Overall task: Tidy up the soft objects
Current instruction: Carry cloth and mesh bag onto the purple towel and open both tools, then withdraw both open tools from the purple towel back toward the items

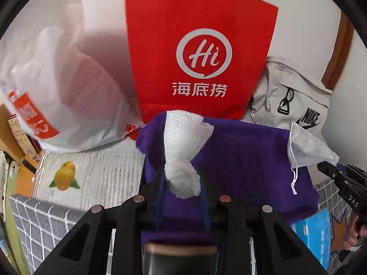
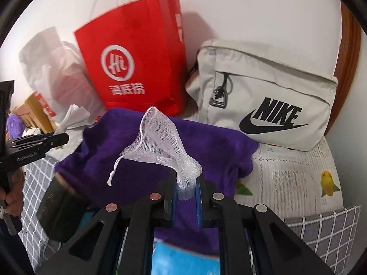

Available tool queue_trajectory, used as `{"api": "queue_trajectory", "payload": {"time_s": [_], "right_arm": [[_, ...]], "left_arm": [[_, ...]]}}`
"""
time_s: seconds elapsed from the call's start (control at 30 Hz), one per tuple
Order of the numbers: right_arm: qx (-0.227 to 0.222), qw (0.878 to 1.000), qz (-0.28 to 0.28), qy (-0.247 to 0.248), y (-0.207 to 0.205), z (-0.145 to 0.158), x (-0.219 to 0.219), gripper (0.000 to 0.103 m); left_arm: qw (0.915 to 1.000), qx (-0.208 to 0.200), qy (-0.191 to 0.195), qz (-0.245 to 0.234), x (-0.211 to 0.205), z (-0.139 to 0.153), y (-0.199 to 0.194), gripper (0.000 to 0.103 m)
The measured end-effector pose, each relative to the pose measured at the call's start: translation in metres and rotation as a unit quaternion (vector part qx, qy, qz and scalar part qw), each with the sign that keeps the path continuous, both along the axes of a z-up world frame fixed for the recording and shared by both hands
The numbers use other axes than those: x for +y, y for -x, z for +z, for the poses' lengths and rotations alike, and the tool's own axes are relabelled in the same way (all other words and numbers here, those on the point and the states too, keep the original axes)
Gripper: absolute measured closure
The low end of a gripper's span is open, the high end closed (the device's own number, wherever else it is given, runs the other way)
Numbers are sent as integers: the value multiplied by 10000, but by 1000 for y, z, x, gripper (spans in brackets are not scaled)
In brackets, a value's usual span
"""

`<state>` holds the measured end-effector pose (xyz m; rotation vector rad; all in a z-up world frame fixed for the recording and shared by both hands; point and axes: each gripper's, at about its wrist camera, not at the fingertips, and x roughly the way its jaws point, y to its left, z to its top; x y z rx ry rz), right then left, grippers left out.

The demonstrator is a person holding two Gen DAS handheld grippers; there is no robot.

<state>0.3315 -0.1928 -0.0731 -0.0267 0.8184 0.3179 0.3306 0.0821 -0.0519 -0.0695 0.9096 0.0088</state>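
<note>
My left gripper is shut on a bunched white cloth and holds it above a purple towel. My right gripper is shut on a white mesh drawstring pouch over the same purple towel. In the left wrist view the pouch hangs from the right gripper at the right. In the right wrist view the left gripper shows at the left with the white cloth.
A red paper bag stands against the wall behind the towel. A white plastic bag lies left of it; a grey Nike bag right. A dark jar and blue box sit near the towel on a patterned bedsheet.
</note>
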Motion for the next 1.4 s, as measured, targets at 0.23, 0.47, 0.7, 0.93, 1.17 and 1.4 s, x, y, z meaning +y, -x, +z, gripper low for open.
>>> {"api": "queue_trajectory", "payload": {"time_s": [0.23,0.47,0.7,0.93,1.17,1.4], "right_arm": [[395,9988,-213,172,-28,-26,-5,90],[737,9964,-283,302,-42,-49,-7,90],[992,9942,-318,273,-52,-59,-9,89],[1019,9941,-239,288,-56,-62,-8,73],[1014,9946,-163,137,-57,-58,-5,46],[803,9962,-157,299,-48,-48,-2,36]], "left_arm": [[9994,329,22,-96,-4,-22,-29,77],[9984,532,-51,-185,-9,-37,-49,77],[9971,723,-47,-230,-15,-51,-68,77],[9961,873,-26,-160,-18,-61,-79,75],[9954,938,-97,-170,-25,-70,-86,75],[9971,652,-262,-300,-36,-63,-82,24]]}}
